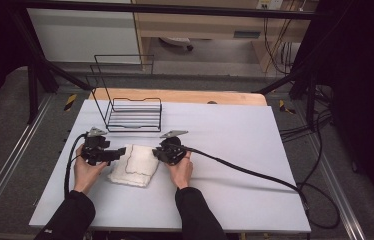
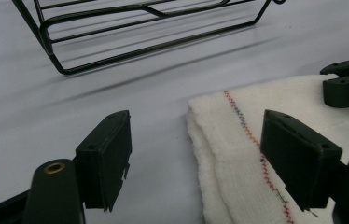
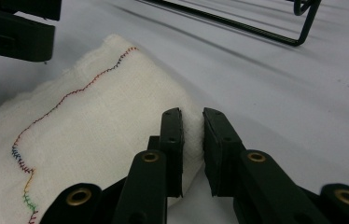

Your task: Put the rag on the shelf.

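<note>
In the high view the hands and gripper bodies hid the jaw tips. The folded white cloth [image 1: 134, 166] lay on the desk [image 1: 235, 140] between both grippers. The left gripper [image 2: 196, 161] stood with jaws wide, straddling the cloth's edge; the right gripper [image 3: 192, 149] had its jaws narrowed, pinching a fold of its edge.

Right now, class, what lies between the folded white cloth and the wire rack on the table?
Nothing: the high view shows only bare grey table top between the folded white cloth and the wire rack. The left gripper view shows the same bare strip.
</note>
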Demonstrator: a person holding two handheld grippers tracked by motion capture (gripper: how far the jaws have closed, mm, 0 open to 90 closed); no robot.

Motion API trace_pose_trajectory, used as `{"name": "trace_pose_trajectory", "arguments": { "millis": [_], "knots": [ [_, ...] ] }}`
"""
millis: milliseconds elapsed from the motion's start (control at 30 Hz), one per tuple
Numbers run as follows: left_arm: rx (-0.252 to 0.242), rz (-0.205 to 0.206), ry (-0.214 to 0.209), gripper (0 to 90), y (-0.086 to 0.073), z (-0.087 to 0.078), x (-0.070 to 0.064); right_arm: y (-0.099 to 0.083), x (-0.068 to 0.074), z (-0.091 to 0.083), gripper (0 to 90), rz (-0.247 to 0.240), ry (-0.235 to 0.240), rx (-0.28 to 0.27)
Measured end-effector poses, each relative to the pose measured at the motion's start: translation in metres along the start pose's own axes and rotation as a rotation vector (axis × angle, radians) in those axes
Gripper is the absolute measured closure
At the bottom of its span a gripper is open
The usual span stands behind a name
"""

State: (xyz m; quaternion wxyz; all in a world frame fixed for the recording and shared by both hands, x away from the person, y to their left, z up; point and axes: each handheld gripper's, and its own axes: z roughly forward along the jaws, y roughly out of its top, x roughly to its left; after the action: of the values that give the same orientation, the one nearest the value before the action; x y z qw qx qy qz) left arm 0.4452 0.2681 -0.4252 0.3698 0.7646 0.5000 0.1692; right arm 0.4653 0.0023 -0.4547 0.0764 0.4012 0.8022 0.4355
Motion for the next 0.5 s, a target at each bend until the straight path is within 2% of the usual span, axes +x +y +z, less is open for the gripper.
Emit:
{"name": "trace_pose_trajectory", "arguments": {
  "millis": [367,500],
  "knots": [
    [0.013,-0.017,0.008,43.5,0.000,0.025,-0.001,-0.001,0.000,0.000,78.7,-0.008,-0.004,0.001],
    [0.014,-0.034,-0.007,50.4,0.000,0.029,0.000,-0.001,0.000,0.000,78.7,-0.008,-0.003,0.003]
  ]
}}
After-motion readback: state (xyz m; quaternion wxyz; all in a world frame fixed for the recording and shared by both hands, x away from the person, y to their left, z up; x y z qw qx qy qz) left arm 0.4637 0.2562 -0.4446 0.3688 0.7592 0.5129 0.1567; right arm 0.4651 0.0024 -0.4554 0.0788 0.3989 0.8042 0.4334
